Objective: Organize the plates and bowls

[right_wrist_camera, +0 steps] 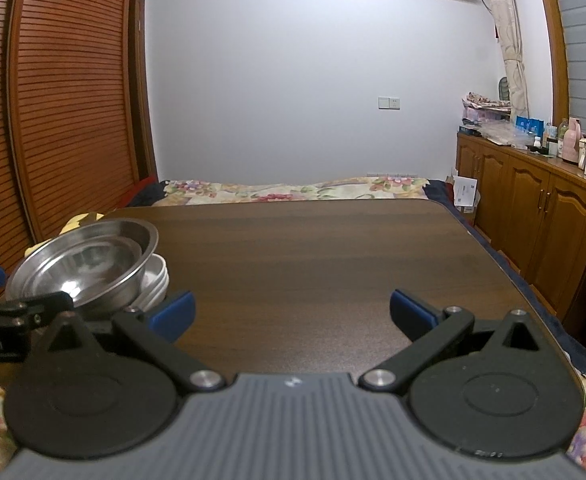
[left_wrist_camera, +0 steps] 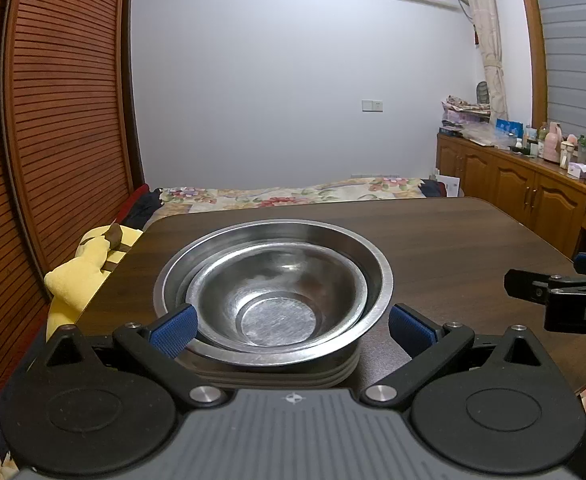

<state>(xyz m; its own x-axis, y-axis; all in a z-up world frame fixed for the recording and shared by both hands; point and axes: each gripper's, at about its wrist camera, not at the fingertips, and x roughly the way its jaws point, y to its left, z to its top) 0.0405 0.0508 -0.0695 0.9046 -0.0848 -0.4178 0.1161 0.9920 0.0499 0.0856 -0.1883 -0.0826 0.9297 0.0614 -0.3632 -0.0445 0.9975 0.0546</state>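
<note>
Left gripper point(left_wrist_camera: 291, 326): jaws spread wide, holding nothing, blue pads either side of the small steel bowl point(left_wrist_camera: 281, 300). That bowl sits nested in the large steel bowl point(left_wrist_camera: 379, 276), on a stack of pale round plates point(right_wrist_camera: 157, 285) at the left end of the dark wood table point(right_wrist_camera: 313, 248). Right gripper point(right_wrist_camera: 291, 312): wide open, empty, over bare tabletop.

Dark brown wooden table point(right_wrist_camera: 313, 248) as landmark. Beyond its far edge: bed with floral quilt point(right_wrist_camera: 293, 190), then plain pale grey wall point(right_wrist_camera: 293, 80) with white socket plate point(right_wrist_camera: 389, 102). Left: reddish louvred wooden doors point(right_wrist_camera: 65, 100). Right: honey-brown wooden cabinets point(right_wrist_camera: 533, 200), cluttered top; beige tied curtain point(right_wrist_camera: 511, 52).
</note>
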